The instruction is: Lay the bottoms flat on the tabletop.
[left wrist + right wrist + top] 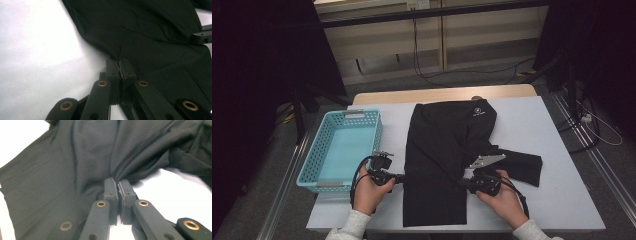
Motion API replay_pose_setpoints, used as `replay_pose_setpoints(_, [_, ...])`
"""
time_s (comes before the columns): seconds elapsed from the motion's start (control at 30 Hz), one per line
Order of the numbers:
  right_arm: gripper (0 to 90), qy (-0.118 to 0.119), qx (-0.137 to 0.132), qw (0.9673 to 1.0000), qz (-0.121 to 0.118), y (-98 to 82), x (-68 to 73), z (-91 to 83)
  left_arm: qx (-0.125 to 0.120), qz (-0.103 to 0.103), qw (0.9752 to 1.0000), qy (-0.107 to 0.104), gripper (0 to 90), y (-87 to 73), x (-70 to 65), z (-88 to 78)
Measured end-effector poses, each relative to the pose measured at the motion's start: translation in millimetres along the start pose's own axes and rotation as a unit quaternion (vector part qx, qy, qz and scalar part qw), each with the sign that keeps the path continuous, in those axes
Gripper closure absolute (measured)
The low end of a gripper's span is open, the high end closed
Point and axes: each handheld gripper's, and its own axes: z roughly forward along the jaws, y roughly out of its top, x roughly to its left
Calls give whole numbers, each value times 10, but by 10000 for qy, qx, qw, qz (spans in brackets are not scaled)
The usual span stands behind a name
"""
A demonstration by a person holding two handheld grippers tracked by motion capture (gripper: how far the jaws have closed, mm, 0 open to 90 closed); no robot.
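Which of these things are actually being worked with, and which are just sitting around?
In use:
black garment, pinched on both side edges
left gripper, shut on the cloth
right gripper, shut on the cloth

Lying about:
turquoise basket, untouched beside the garment
cables on the floor beyond the table

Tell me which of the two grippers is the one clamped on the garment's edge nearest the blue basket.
The left gripper: it pinches the black garment on the side facing the blue basket. The right gripper grips the opposite edge, by the sleeve.
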Motion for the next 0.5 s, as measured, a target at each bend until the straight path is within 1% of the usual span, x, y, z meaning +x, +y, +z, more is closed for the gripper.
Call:
replay_pose_setpoints(0.03, [876, -152, -43, 9999, -49, 9, -18, -7, 1, 1, 10000, 1, 879, -1, -2, 1])
replay_pose_setpoints(0.07, [875, -231, -54, 9997, -44, 20, -46, -13, 9, 2, 10000, 5, 879, -1, -4, 5])
replay_pose_setpoints(0.1, [876, -258, -112, 9996, 38, 27, -80, -18, 48, 21, 10000, 7, 879, -1, -4, 9])
replay_pose_setpoints(0.13, [876, -353, -202, 9991, 78, 32, -109, -24, 36, 23, 10000, -2, 878, -2, -8, 18])
replay_pose_setpoints(0.17, [876, -446, -258, 9987, 63, 37, -134, -30, 68, 39, 10000, 4, 875, -2, -8, 25])
replay_pose_setpoints(0.23, [878, -567, -319, 9978, 114, 40, -174, -30, 62, 19, 10000, 37, 870, -4, -15, 50])
replay_pose_setpoints(0.27, [880, -639, -352, 9973, 118, 44, -189, -26, 124, 31, 9999, 33, 873, -5, -13, 60])
replay_pose_setpoints(0.33, [877, -591, -251, 9979, 125, 51, -195, -5, 142, 37, 9999, 77, 875, -9, -17, 68])
replay_pose_setpoints(0.4, [851, -441, -136, 9989, 77, 34, -162, 19, 134, 11, 9998, 112, 873, -8, -17, 61])
replay_pose_setpoints(0.43, [833, -410, -150, 9990, 74, 25, -143, 17, 110, -1, 9999, 95, 868, -6, -16, 52])
replay_pose_setpoints(0.47, [796, -405, -141, 9990, 77, 24, -129, 13, 100, 8, 9999, 117, 862, -3, -16, 44])
replay_pose_setpoints(0.5, [765, -430, -135, 9990, 56, 29, -115, 2, 84, 9, 9999, 109, 855, -2, -17, 40])
